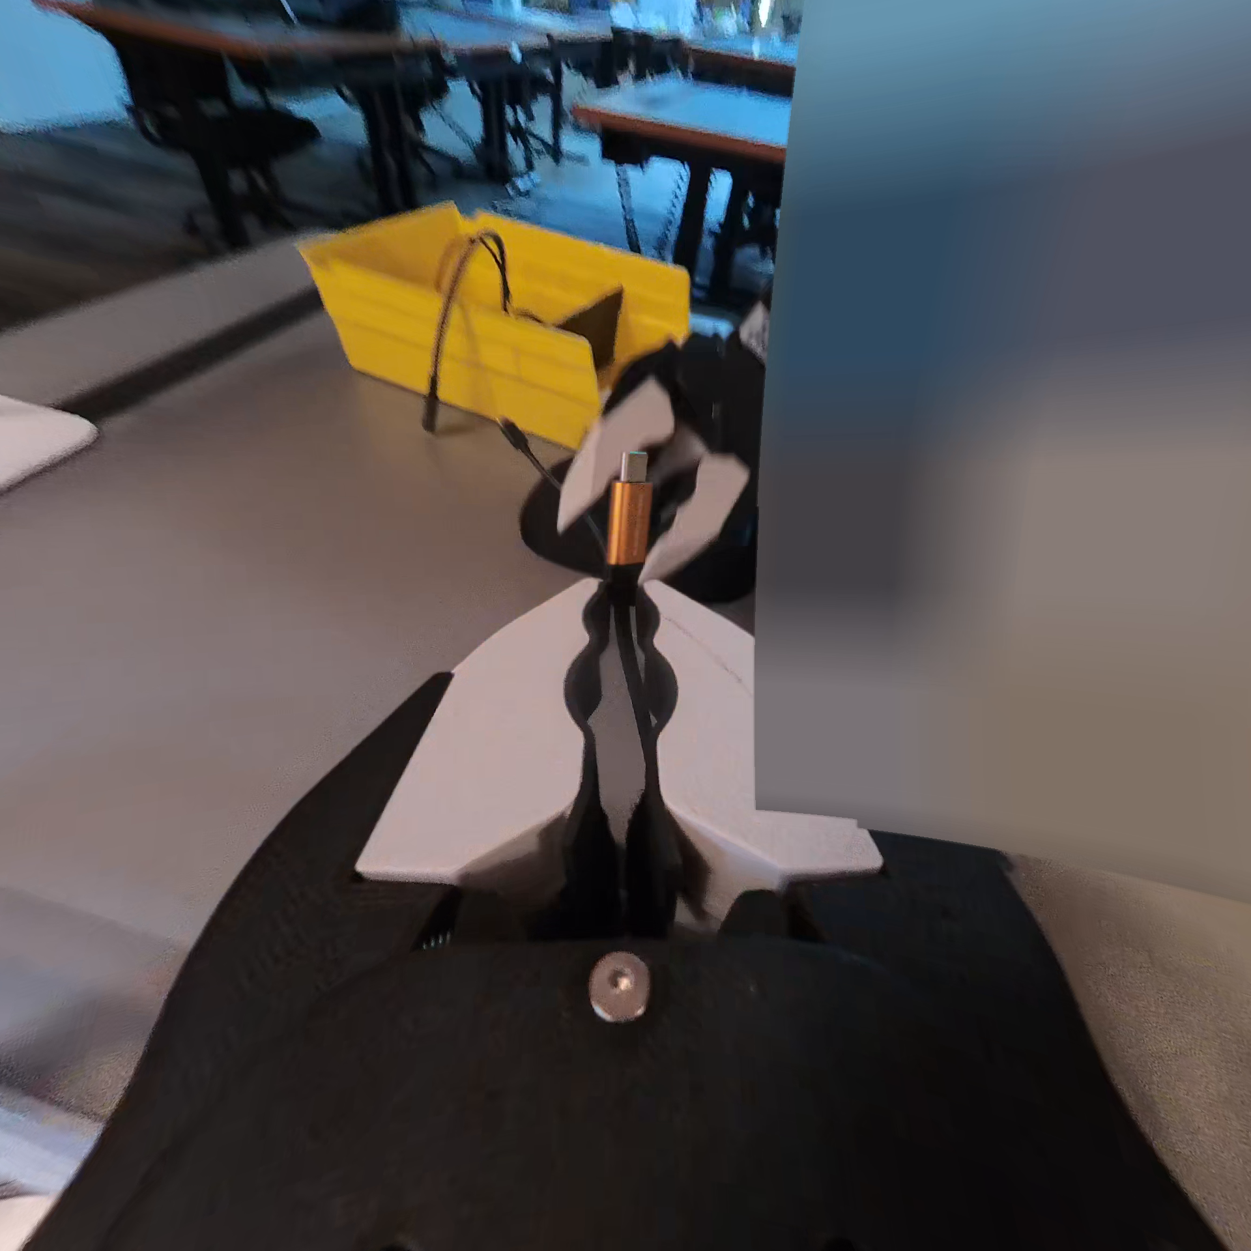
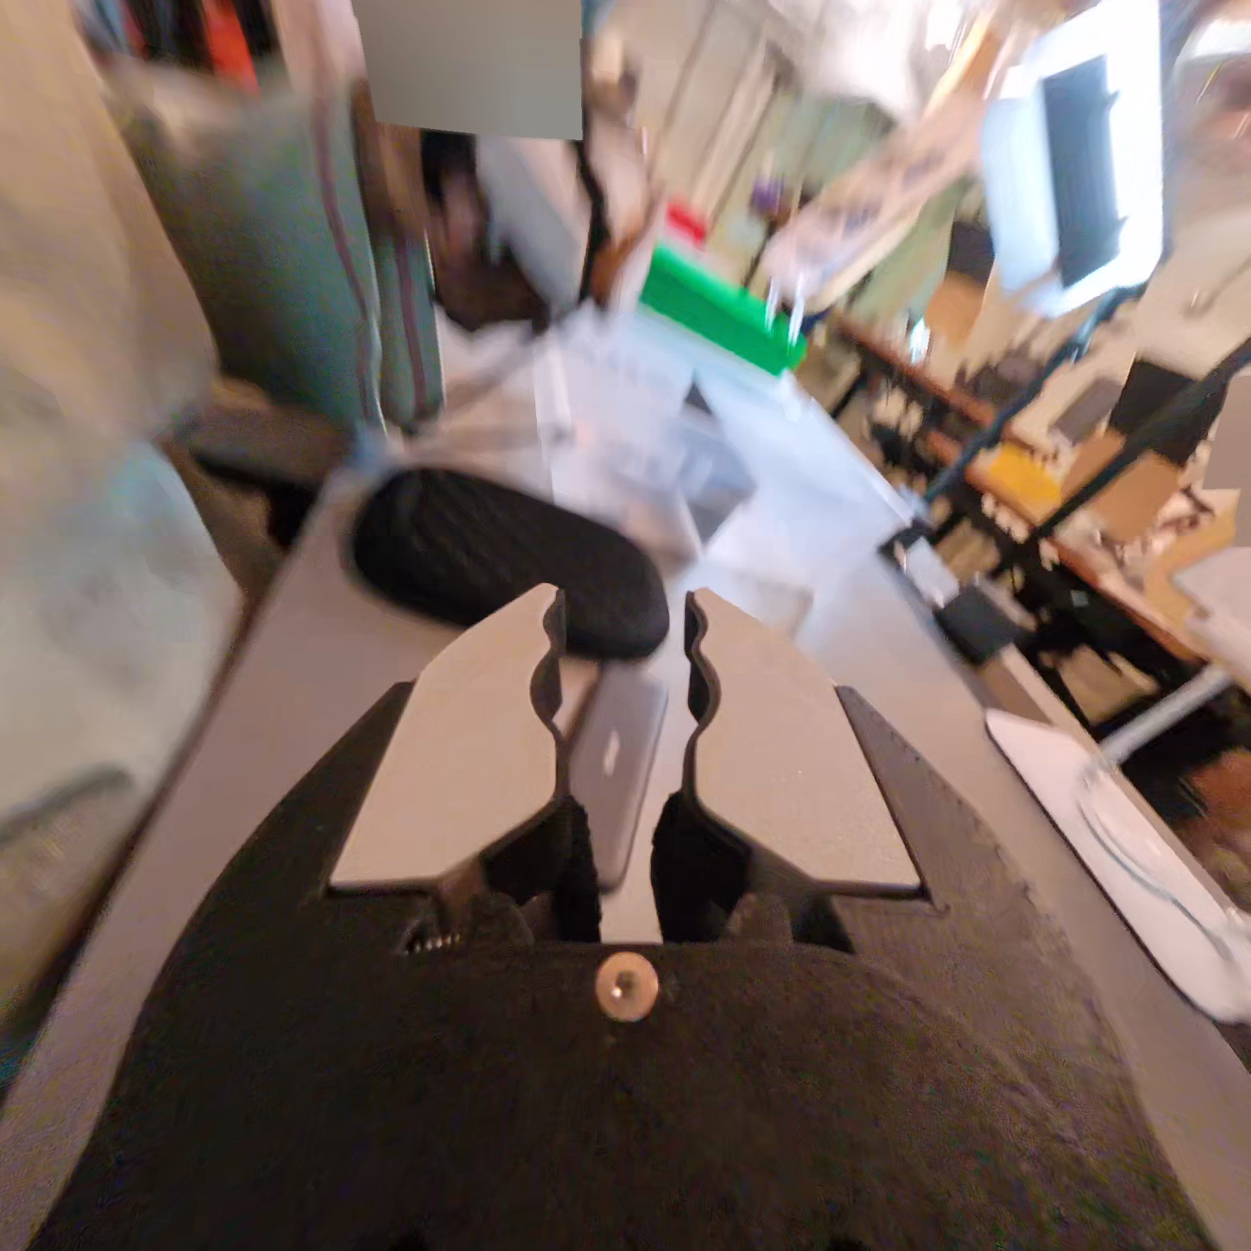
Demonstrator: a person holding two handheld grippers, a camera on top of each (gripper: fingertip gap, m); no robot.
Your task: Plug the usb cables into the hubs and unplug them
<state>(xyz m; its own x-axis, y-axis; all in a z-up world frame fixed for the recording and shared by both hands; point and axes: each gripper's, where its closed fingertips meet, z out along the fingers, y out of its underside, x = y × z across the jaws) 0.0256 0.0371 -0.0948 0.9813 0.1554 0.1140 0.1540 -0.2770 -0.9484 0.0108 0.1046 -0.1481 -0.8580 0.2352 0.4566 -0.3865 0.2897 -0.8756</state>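
The left tool (image 1: 617, 582) is clamped on a black usb cable (image 1: 633, 684) just behind its orange-sleeved plug (image 1: 628, 522). The plug stands past the fingertips with its long axis running straight away from the camera, metal tip leading, toward the right tool (image 1: 653, 487), which hovers just beyond it over the grey worktop (image 1: 237, 575). Behind the plug and to its left sits one yellow bin (image 1: 487, 318), with two more dark cables (image 1: 460, 304) draped over its front wall and their ends reaching the worktop.

In the right wrist view, the right tool (image 2: 621, 602) has its fingers (image 2: 474, 731) apart and grips nothing. One grey slab-shaped hub (image 2: 619, 758) lies on the worktop beneath the gap, lengthwise along the fingers. A black oval pad (image 2: 501, 555) lies just beyond the hub. Motion blur smears the background.
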